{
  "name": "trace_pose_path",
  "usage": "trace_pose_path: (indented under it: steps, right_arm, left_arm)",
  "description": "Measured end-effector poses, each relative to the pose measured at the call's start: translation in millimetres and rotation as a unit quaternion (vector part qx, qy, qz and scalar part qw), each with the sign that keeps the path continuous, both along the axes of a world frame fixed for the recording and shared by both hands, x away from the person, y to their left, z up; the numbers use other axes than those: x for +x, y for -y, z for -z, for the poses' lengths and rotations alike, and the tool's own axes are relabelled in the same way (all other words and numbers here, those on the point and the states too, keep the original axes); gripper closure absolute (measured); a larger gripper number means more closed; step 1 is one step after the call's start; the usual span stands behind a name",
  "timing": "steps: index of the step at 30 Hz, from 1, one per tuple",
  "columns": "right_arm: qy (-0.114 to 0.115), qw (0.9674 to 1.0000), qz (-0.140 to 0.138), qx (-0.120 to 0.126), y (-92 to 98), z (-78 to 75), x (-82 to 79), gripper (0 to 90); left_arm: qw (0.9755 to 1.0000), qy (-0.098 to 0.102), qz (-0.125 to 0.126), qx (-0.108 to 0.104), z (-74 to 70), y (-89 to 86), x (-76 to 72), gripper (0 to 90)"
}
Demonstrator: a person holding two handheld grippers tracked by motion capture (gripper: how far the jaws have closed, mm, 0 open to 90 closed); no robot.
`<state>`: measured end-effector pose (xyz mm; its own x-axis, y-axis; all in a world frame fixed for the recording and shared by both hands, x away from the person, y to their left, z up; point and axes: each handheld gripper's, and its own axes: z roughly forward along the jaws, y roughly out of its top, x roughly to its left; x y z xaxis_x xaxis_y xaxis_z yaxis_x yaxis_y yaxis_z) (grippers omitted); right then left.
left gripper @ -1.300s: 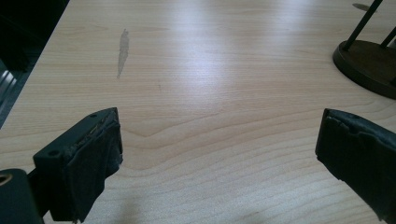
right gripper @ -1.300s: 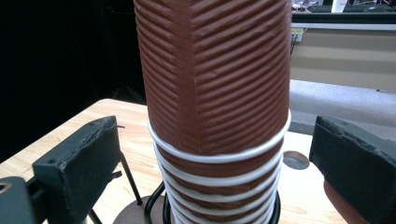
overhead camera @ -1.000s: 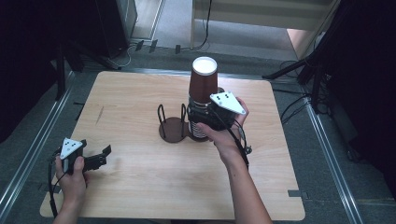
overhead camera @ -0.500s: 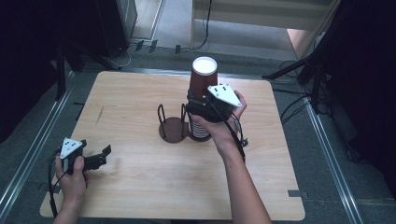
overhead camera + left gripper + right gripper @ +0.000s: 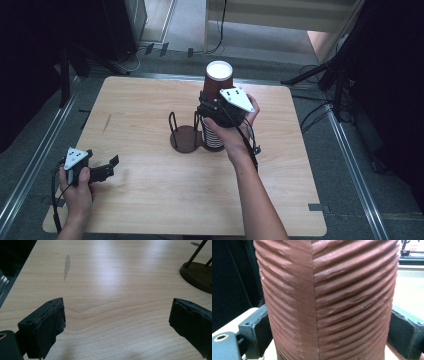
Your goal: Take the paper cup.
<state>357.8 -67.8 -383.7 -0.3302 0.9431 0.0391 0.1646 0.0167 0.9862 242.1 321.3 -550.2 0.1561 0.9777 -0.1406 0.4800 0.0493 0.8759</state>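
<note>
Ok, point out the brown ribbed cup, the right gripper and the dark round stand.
brown ribbed cup [image 5: 324, 302], right gripper view, ribbed side wall.
right gripper [image 5: 212, 107], high view, between its fingertips.
dark round stand [image 5: 184, 138], high view, flat base.

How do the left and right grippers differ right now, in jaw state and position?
The left gripper has its jaws wide apart with nothing between them, low over the bare wooden table near its front left corner. The right gripper is closed around the ribbed brown paper cup, an upside-down one atop a stack at mid-table. Both are hand-held with black padded jaws.
</note>
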Motion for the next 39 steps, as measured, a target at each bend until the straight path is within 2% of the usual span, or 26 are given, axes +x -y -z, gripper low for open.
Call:
trace_pose_path:
  steps: [16,18,27,34,39]
  right_arm:
    - [0.010,0.9999,0.002,-0.003,-1.6,-1.9,4.3,9.8]
    - [0.018,0.9998,0.000,0.008,-1.7,-5.9,3.7,10.5]
    - [0.032,0.9994,-0.001,0.012,-1.5,-15.7,3.8,11.1]
    - [0.045,0.9988,-0.010,0.019,-1.9,-29.5,2.5,11.6]
    - [0.048,0.9986,-0.007,0.023,-1.6,-36.9,2.8,11.8]
  left_arm:
    - [1.0000,0.000,-0.001,0.001,0.0,0.1,0.0,1.1]
    - [1.0000,0.000,-0.001,0.001,0.0,0.0,0.1,1.1]
    - [1.0000,0.001,-0.001,-0.001,0.0,-0.1,0.0,1.1]
    - [1.0000,0.003,-0.002,-0.001,-0.1,0.0,0.0,1.1]
    - [1.0000,0.005,-0.003,-0.001,0.0,0.3,-0.1,1.1]
